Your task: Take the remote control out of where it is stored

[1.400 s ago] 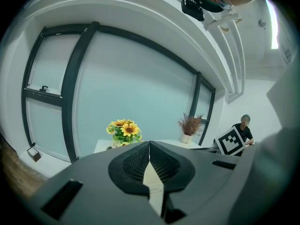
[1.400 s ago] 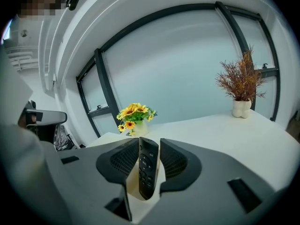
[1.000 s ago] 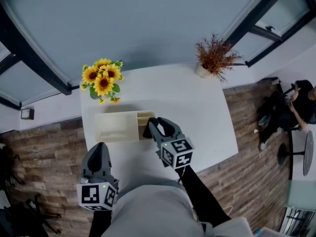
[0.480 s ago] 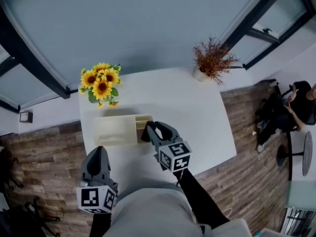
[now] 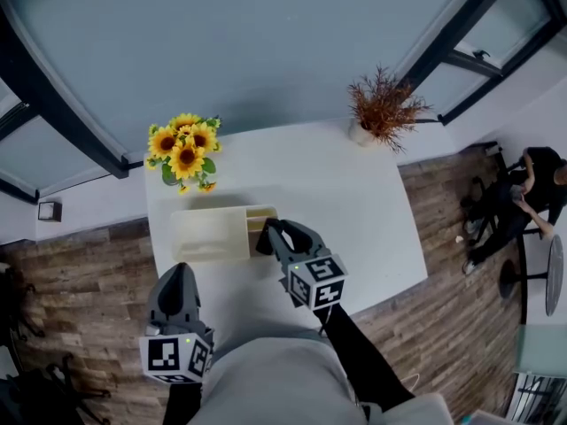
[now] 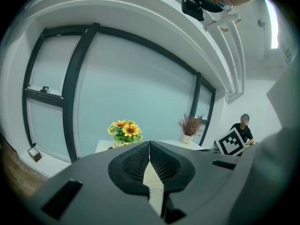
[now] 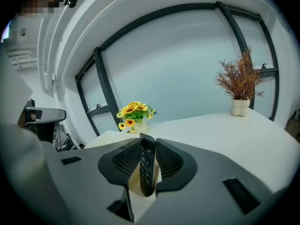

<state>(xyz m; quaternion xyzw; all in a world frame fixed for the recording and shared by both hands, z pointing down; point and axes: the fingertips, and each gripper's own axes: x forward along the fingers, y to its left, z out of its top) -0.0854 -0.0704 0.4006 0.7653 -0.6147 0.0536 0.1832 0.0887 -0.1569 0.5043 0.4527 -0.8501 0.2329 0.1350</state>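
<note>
A black remote control stands upright in the narrow end compartment of a beige storage box on the white table. My right gripper reaches down over that compartment, and its jaws are closing with the remote between the pads. A thin gap still shows beside the remote. In the head view the right gripper hides the remote. My left gripper hangs back near the table's front edge, shut and empty, its pads meeting in the left gripper view.
A vase of sunflowers stands at the table's back left, just behind the box. A dried plant in a white pot sits at the back right. Beyond the table's right side, a person sits on the wooden floor area.
The right gripper has stayed over the box's end compartment with barely any shift. The left gripper has not moved.
</note>
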